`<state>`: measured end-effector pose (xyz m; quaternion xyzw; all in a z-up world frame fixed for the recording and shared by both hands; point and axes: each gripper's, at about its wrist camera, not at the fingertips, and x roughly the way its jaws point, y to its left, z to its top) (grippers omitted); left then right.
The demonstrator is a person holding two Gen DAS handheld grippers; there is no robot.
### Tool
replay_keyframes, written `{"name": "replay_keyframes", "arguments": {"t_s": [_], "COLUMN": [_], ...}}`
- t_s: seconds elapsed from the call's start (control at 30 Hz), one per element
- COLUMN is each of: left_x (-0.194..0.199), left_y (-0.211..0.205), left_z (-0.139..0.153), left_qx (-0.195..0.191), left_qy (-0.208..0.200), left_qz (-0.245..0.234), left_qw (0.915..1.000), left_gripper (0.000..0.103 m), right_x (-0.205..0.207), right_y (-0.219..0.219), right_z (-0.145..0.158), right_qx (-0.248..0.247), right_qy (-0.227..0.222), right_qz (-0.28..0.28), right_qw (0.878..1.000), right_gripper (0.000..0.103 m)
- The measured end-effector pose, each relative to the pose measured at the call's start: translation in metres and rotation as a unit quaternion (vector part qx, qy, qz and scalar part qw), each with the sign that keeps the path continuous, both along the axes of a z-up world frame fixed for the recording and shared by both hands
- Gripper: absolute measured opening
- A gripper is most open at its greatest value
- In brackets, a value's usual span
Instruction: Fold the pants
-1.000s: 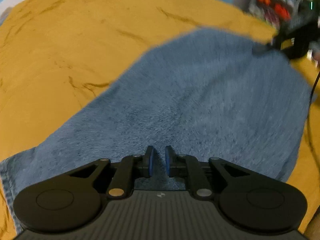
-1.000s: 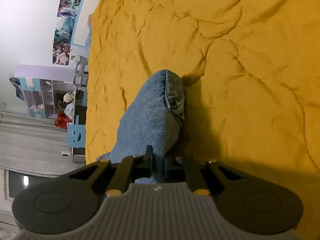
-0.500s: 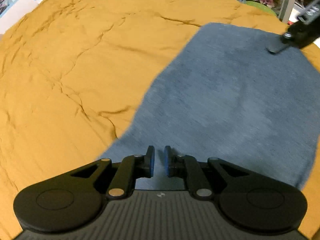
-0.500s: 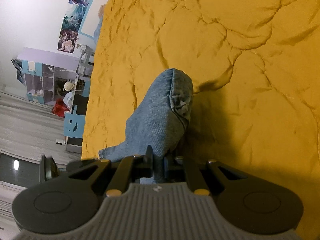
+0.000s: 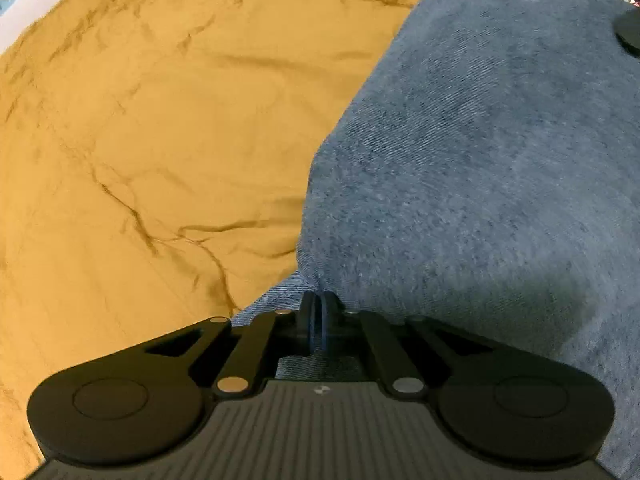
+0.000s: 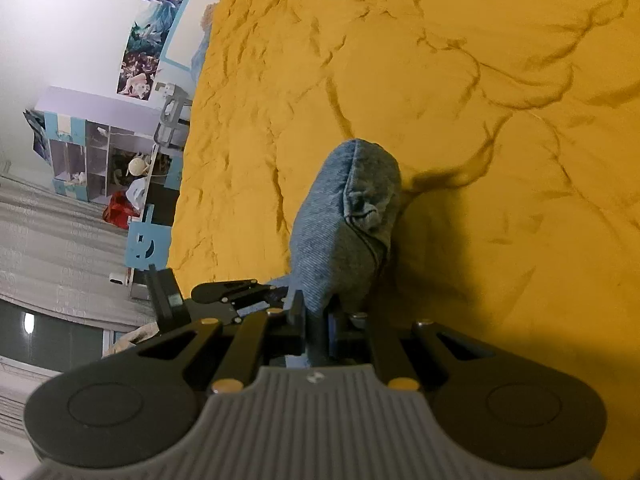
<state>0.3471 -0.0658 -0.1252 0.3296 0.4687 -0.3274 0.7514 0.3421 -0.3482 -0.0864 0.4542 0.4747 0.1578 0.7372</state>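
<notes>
The blue denim pants (image 5: 480,160) lie on a yellow bedspread (image 5: 160,140) and fill the right half of the left wrist view. My left gripper (image 5: 319,312) is shut on the near left edge of the denim, with cloth pinched between the blue pads. In the right wrist view my right gripper (image 6: 320,312) is shut on a bunched, lifted end of the pants (image 6: 348,208) with a seam showing, held above the bedspread (image 6: 480,100). The left gripper's black body (image 6: 236,292) shows at the left of that view.
The bedspread is wrinkled and spreads all around the pants. A shelf unit (image 6: 92,148), posters on the wall (image 6: 156,28) and grey curtains (image 6: 48,248) stand beyond the bed's left edge in the right wrist view. A black part of the right gripper (image 5: 630,32) shows at the far right.
My left gripper was open over the denim and has now shut on its edge. The two grippers have come closer together. My right gripper stays shut on the lifted end.
</notes>
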Motion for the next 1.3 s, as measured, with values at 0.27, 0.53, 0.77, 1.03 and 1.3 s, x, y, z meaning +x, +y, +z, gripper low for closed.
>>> {"name": "replay_keyframes", "arguments": {"t_s": [0.27, 0.53, 0.77, 1.03, 1.3], "left_x": [-0.079, -0.131, -0.132, -0.109, -0.101], "left_y": [0.041, 0.036, 0.066, 0.207, 0.277], "left_z": [0.059, 0.042, 0.056, 0.123, 0.106], "left_qx": [-0.059, -0.043, -0.087, -0.168, -0.175], "left_qy": [0.021, 0.042, 0.030, -0.014, 0.004], "left_qz": [-0.066, -0.108, -0.049, 0.156, 0.267], "left_qw": [0.9958, 0.9923, 0.9946, 0.9733, 0.9477], "left_gripper": [0.005, 0.000, 0.007, 0.008, 0.008], "right_x": [0.011, 0.022, 0.020, 0.049, 0.093], "right_y": [0.016, 0.026, 0.057, 0.139, 0.281], "right_z": [0.034, 0.048, 0.074, 0.134, 0.151], "right_qx": [-0.038, -0.059, -0.071, -0.106, -0.168], "right_qy": [-0.013, -0.009, -0.026, -0.055, -0.038], "right_qz": [0.023, 0.032, 0.049, 0.112, 0.211], "right_qw": [0.999, 0.998, 0.996, 0.987, 0.962], "right_gripper": [0.005, 0.005, 0.005, 0.005, 0.005]}}
